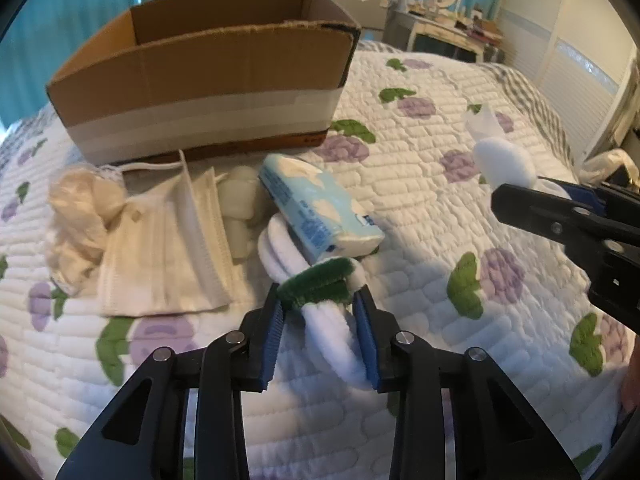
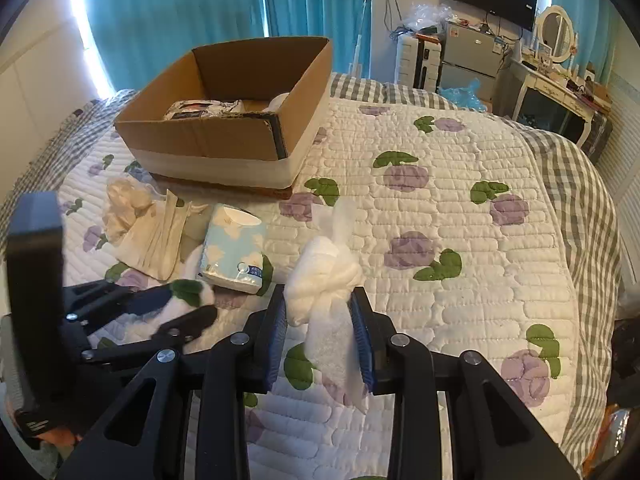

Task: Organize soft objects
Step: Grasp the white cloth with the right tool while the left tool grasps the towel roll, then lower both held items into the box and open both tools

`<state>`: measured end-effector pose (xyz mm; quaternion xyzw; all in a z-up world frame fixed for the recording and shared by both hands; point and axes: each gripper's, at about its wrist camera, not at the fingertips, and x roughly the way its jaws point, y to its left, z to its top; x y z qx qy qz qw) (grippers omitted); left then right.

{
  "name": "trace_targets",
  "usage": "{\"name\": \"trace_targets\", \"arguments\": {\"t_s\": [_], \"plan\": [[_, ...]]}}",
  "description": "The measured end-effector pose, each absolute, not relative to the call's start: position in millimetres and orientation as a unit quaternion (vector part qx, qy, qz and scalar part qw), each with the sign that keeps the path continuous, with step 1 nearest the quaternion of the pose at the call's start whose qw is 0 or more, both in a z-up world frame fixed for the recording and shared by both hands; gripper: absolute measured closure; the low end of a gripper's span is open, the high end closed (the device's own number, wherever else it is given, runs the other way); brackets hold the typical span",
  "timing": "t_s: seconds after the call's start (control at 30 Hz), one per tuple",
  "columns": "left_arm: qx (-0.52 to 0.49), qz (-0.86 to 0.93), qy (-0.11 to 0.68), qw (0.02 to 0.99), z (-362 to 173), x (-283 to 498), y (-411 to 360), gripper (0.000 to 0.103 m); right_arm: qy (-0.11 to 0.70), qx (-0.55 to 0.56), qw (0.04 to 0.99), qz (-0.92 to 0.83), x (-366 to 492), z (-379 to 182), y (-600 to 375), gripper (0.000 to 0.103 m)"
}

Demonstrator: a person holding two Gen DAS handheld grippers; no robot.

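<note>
My left gripper (image 1: pixel 319 300) is shut on a white fuzzy bundle tied with a green fuzzy band (image 1: pixel 316 280), low over the quilt. My right gripper (image 2: pixel 319 298) is shut on a knotted white gauze wad (image 2: pixel 320 276), held above the quilt; the wad also shows in the left wrist view (image 1: pixel 502 160). On the quilt lie a blue tissue pack (image 1: pixel 320 208), white face masks (image 1: pixel 164 248) and a crumpled cream cloth (image 1: pixel 80 216). An open cardboard box (image 2: pixel 208 140) behind them holds a patterned packet (image 2: pixel 200 110).
A quilted bedspread with purple flowers (image 2: pixel 460 208) covers the bed. Teal curtains (image 2: pixel 180 12) hang behind the box. A dresser with a mirror (image 2: pixel 556 36), a TV and a small fridge stand at the far right.
</note>
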<state>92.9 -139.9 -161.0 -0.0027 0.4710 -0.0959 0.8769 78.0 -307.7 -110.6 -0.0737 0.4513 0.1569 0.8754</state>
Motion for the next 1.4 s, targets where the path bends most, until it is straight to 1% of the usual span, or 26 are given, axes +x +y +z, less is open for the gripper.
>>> {"name": "trace_targets", "arguments": {"t_s": [0.33, 0.57, 0.77, 1.0, 1.1, 1.4], "plan": [[0.035, -0.113, 0.429, 0.895, -119.6, 53.3, -126.5, 0.072, 0.44, -0.053, 0.878, 0.181, 48.5, -91.7, -289.3, 0.073], [0.034, -0.104, 0.387, 0.916, -75.3, 26.8, -98.0, 0.072, 0.403, -0.066, 0.892, 0.195, 21.9, -50.8, -261.7, 0.073], [0.038, -0.09, 0.35, 0.932, -41.4, 20.6, -77.7, 0.071, 0.37, -0.094, 0.903, 0.198, 16.7, -17.6, -237.7, 0.073], [0.03, -0.079, 0.307, 0.948, -9.5, 35.6, -53.8, 0.071, 0.333, -0.108, 0.915, 0.202, 41.8, 14.9, -216.3, 0.073], [0.031, -0.073, 0.292, 0.953, 2.7, 54.7, -45.0, 0.071, 0.32, -0.109, 0.918, 0.207, 62.3, 25.7, -209.6, 0.073], [0.053, -0.058, 0.259, 0.963, 15.0, 117.9, -35.5, 0.071, 0.289, -0.11, 0.931, 0.193, 140.9, 40.7, -199.9, 0.073]]}}
